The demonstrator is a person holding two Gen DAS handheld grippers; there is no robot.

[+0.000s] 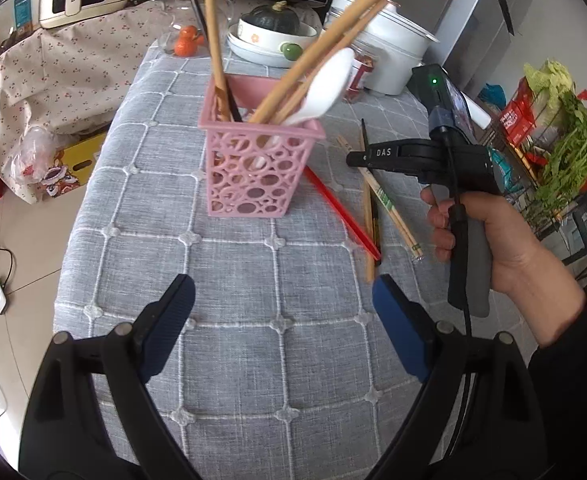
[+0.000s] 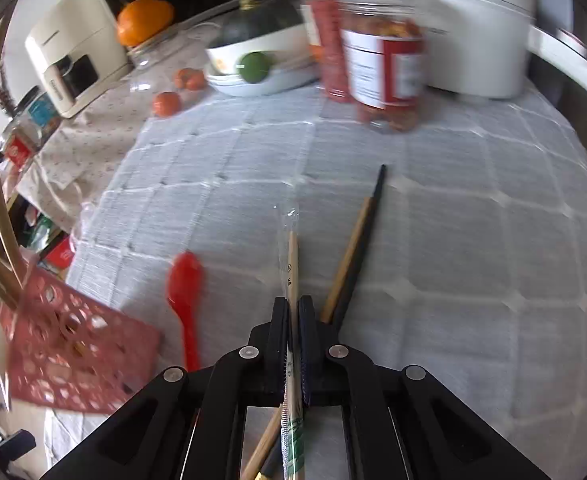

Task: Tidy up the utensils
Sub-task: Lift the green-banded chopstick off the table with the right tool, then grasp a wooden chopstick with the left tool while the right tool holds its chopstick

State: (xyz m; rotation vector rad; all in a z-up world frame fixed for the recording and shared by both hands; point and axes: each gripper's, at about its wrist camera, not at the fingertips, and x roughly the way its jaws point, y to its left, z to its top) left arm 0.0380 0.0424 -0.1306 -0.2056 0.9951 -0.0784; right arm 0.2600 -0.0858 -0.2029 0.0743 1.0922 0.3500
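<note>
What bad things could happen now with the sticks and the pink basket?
1. The right gripper is shut on the plastic-wrapped pair of wooden chopsticks; the slippery wrapper might let them slide out when lifted.
2. The loose black chopstick and bare wooden chopstick lie close beside the grip, so they could get dragged along.
3. The pink openwork plastic basket already holds long, leaning sticks and a white spoon; nothing steadies it, since the open left gripper hovers apart, so it may tip.

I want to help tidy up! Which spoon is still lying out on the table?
Find the pink basket on the grey checked tablecloth. Just to its right lies the red spoon, flat on the cloth beside loose chopsticks. It is the only bright red plastic utensil there.
</note>
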